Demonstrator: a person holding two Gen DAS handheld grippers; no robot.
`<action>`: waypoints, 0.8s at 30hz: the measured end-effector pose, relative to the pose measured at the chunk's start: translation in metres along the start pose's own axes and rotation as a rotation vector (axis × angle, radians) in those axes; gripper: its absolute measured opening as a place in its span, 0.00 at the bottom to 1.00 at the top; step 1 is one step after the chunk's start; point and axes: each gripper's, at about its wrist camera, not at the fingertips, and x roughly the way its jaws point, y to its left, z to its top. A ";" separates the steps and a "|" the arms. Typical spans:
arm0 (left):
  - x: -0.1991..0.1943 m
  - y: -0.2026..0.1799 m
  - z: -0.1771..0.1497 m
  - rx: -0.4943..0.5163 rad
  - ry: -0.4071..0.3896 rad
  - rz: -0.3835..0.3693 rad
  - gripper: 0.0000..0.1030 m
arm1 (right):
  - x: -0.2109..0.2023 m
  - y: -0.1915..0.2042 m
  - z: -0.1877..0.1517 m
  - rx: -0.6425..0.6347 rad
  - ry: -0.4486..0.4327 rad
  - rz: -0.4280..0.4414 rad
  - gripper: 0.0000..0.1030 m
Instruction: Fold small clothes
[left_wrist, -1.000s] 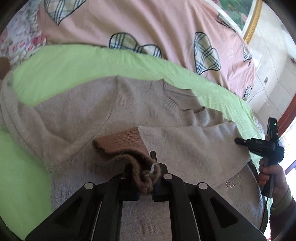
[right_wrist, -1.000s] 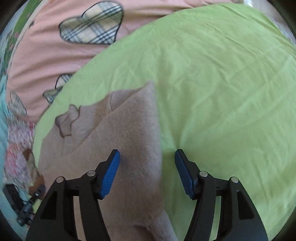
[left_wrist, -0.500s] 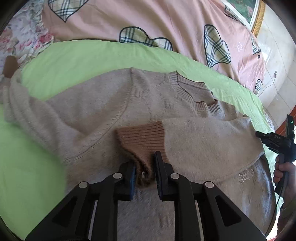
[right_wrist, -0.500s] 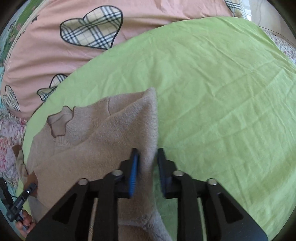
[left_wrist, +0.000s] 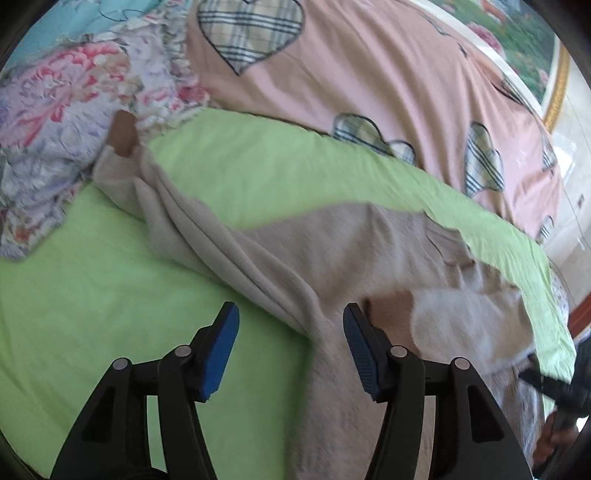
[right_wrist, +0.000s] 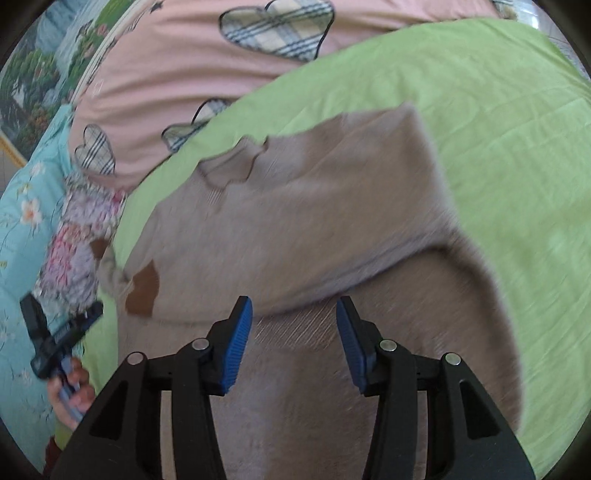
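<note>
A beige knit sweater (left_wrist: 343, 254) with brown cuffs lies on a green sheet (left_wrist: 92, 295). One sleeve is folded across its body, its brown cuff (left_wrist: 391, 310) beside my left gripper. The other sleeve (left_wrist: 166, 206) stretches out to the far left, its cuff (left_wrist: 123, 134) at the floral quilt. My left gripper (left_wrist: 290, 345) is open and empty over the sweater's left edge. In the right wrist view, my right gripper (right_wrist: 293, 339) is open and empty above the sweater (right_wrist: 314, 206), just below the folded sleeve's edge. The folded cuff (right_wrist: 144, 286) shows at the left.
A pink duvet with plaid hearts (left_wrist: 369, 74) lies behind the green sheet. A floral quilt (left_wrist: 55, 122) sits at the left, and a light blue flowered cloth (right_wrist: 22, 221) beside it. The other hand-held gripper (right_wrist: 55, 332) shows at the left of the right wrist view.
Both grippers have opened and let go: the left released the brown cuff and swung left, the right released the sweater's edge. The sleeve now lies folded across the body.
</note>
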 end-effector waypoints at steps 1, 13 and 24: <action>0.001 0.007 0.013 -0.007 -0.009 0.023 0.63 | 0.002 0.003 -0.004 -0.007 0.013 0.007 0.47; 0.081 0.098 0.144 -0.070 0.027 0.276 0.78 | 0.008 0.016 -0.015 -0.017 0.065 0.020 0.49; 0.133 0.147 0.136 -0.108 0.184 0.307 0.08 | 0.020 0.013 -0.013 0.004 0.092 0.014 0.50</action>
